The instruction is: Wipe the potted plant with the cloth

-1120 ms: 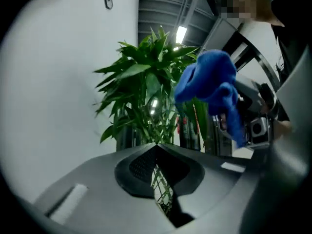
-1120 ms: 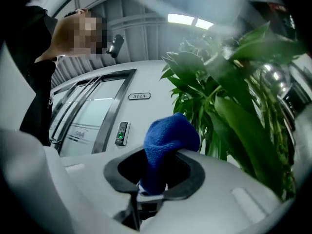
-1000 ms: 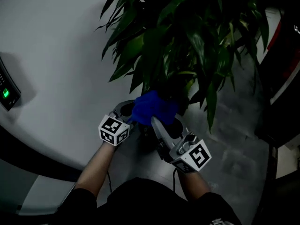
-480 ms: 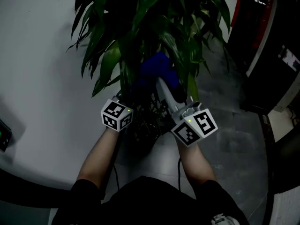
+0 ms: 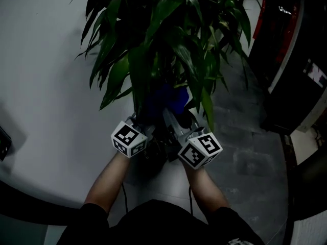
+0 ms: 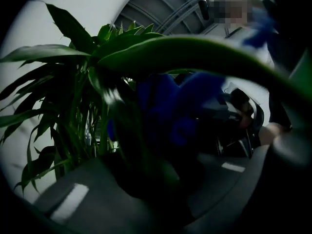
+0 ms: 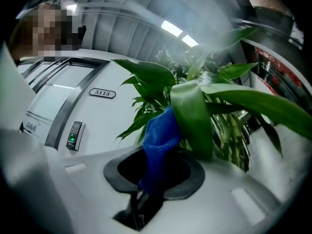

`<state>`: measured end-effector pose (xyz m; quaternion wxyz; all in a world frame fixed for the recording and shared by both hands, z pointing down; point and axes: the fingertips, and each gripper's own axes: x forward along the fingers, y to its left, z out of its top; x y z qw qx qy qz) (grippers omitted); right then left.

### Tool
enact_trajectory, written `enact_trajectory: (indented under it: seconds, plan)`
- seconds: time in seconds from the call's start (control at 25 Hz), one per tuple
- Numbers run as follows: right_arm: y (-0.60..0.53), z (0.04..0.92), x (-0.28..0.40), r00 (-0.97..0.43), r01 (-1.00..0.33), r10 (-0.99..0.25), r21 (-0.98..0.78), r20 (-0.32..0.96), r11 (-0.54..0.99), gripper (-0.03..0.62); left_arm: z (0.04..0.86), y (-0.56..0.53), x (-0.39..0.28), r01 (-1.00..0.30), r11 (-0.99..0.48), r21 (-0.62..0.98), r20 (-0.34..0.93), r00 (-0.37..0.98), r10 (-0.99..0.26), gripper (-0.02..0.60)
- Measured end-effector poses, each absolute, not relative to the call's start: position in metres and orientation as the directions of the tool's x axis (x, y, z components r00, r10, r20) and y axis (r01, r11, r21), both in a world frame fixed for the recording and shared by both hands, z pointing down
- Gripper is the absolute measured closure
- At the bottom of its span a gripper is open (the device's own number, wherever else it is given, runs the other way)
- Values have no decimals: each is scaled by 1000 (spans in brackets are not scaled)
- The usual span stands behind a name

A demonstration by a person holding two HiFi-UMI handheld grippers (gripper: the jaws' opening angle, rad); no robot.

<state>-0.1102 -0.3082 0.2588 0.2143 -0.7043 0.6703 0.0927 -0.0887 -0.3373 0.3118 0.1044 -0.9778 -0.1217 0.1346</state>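
- Pale wall (image 5: 46, 86) is backing the potted plant (image 5: 168, 40).
- Right gripper (image 7: 146, 189) jaws are pinching the soft cloth (image 7: 158, 135) among its leaves.
- Left gripper (image 6: 163, 194) jaws are clamping one flimsy leaf (image 6: 141, 165).

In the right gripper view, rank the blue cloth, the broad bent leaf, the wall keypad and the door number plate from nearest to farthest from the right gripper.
1. Blue cloth, clamped between the right gripper's fingers.
2. Broad bent leaf, just beyond the cloth, to its right.
3. Wall keypad and number plate, far left on the wall; too close to call.
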Motion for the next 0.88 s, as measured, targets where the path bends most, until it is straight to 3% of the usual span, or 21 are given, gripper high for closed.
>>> enact_trajectory:
  seconds: [0.48, 0.88]
  plan:
    - [-294, 293, -123, 10, -951, -918, -287, -397, 114, 508, 335, -328, -108, 165, -965, -205, -237, 948, 213, 571]
    - [-288, 334, -124, 18, -940, -944, -328, -329, 96, 508, 381, -328, -113, 134, -982, -131, -149, 977, 153, 571]
